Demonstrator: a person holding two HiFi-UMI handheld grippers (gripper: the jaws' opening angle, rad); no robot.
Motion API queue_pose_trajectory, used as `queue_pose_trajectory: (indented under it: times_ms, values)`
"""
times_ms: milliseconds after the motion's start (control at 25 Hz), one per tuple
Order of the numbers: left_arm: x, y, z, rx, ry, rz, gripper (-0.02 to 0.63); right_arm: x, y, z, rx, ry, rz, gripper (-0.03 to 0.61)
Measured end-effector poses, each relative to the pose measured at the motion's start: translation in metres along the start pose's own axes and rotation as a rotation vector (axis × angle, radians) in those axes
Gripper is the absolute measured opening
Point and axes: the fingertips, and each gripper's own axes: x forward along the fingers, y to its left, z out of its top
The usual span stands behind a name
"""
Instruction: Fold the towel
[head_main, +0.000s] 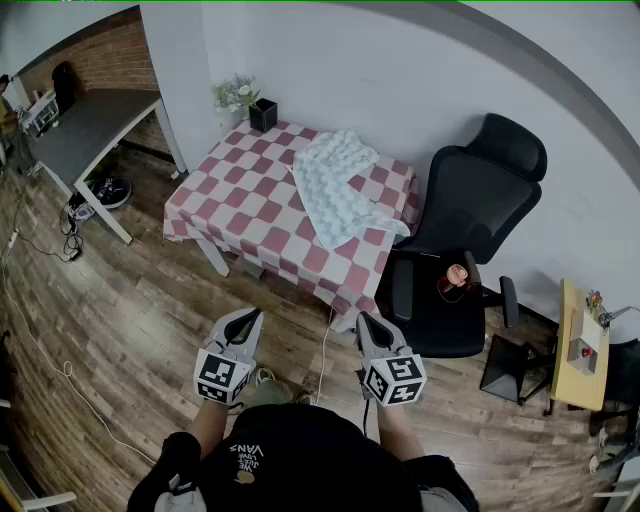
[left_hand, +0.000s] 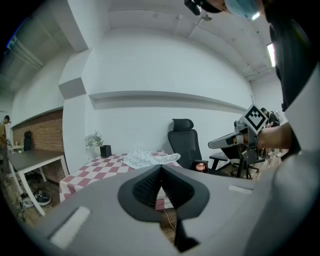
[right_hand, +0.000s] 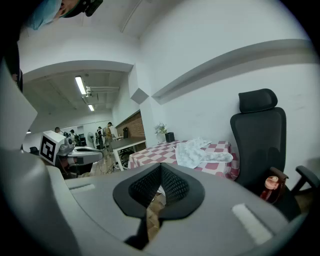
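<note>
Towel (head_main: 340, 190) folding has not begun, as far as these views show. Working from the left of the head view: a grey desk (head_main: 85, 125) stands at about 10 o'clock, then a potted plant (head_main: 262, 113) sits on the far corner of the checked table (head_main: 240, 215) at about 11 o'clock. The towel lies at roughly 12 to 1 o'clock, spread loosely and rumpled across the right-hand half of the tabletop, with one end trailing toward the table's edge beside the black office chair (head_main: 470, 200) at 2 o'clock. No crease or doubled layer can be made out in it.

The left gripper (head_main: 245, 320) is clenched on nothing, its jaws pressed together and held low in front of the person, well apart from the table. The right gripper (head_main: 368, 322) is likewise clamped empty, level with its partner.

In my judgement everything remains: approaching the table, parting the jaws, taking hold of the towel's corners, flattening it, and making each fold.
</note>
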Motion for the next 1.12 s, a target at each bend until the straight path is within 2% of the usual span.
queue_pose_trajectory:
  times_ms: [360, 480, 560, 640, 680, 760, 960, 1120]
  values:
    - [0.008, -0.011, 0.002, 0.019, -0.011, -0.016, 0.003, -0.001, -0.012, -0.001, 0.028, -0.025, -0.012, 0.005]
    - [0.017, -0.010, -0.001, 0.016, -0.014, -0.046, 0.003, 0.005, -0.017, 0.001, 0.043, -0.049, -0.022, 0.005]
    - [0.026, -0.010, -0.003, 0.008, -0.018, -0.080, 0.036, 0.011, -0.021, 0.002, 0.050, -0.052, -0.041, 0.005]
    - [0.040, -0.008, -0.005, 0.001, -0.014, -0.112, 0.123, 0.020, -0.028, 0.003, 0.052, -0.044, -0.073, 0.005]
    - [0.048, -0.006, -0.007, 0.000, -0.005, -0.130, 0.150, 0.026, -0.032, 0.003, 0.059, -0.043, -0.092, 0.026]
    - [0.065, -0.002, -0.011, 0.007, 0.016, -0.170, 0.199, 0.038, -0.042, 0.005, 0.082, -0.042, -0.134, 0.117]
    - [0.098, 0.018, -0.018, 0.047, 0.080, -0.296, 0.248, 0.070, -0.055, 0.014, 0.127, -0.040, -0.240, 0.120]
    - [0.124, 0.040, -0.022, 0.095, 0.107, -0.403, 0.249, 0.091, -0.061, 0.019, 0.162, -0.050, -0.344, 0.120]
